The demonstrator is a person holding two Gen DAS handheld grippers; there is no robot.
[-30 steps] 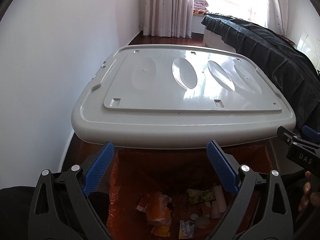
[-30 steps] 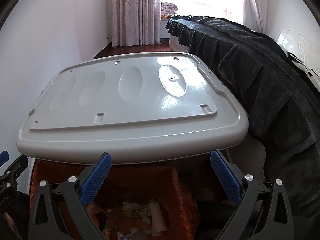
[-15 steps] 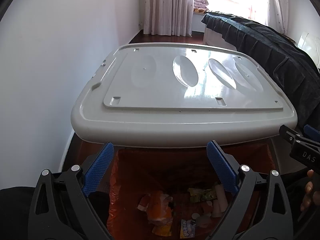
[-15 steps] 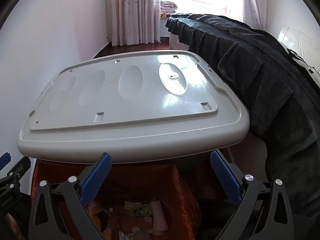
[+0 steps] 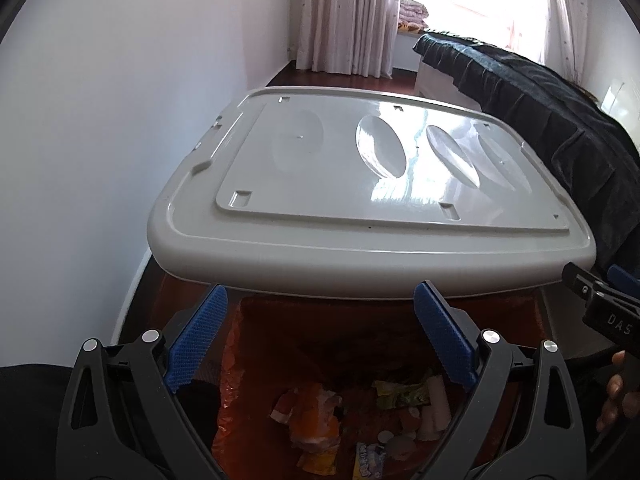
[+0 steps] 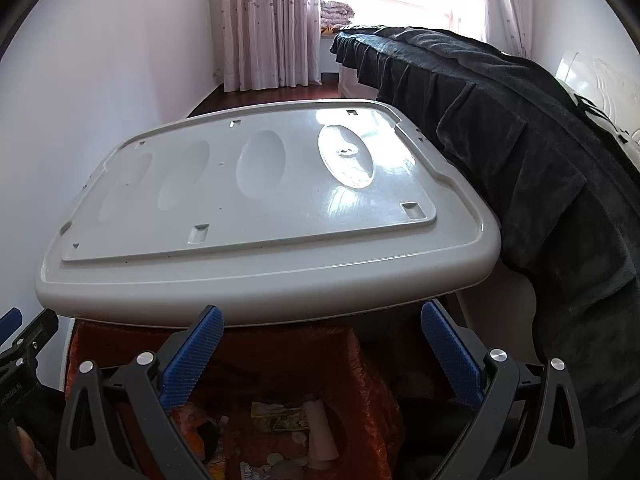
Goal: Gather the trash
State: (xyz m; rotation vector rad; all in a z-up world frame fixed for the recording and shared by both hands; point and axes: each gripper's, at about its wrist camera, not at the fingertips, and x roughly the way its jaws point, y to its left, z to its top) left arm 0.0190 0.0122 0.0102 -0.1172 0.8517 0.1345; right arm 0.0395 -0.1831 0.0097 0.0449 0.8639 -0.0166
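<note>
By the white wall (image 5: 80,140) the left gripper (image 5: 320,340) hung wide open and empty over the bin (image 5: 240,360), orange-lined, with wrappers (image 5: 316,416) lying in its bottom. The grey lid (image 5: 360,208) stood raised beyond. The right gripper (image 6: 320,354) gaped empty too, beside the dark bedcover (image 6: 540,160).

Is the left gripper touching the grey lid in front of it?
Cannot tell. In the left wrist view the open left gripper has fingertips ending right at the grey lid's front edge; neither contact nor gap shows plainly.
</note>
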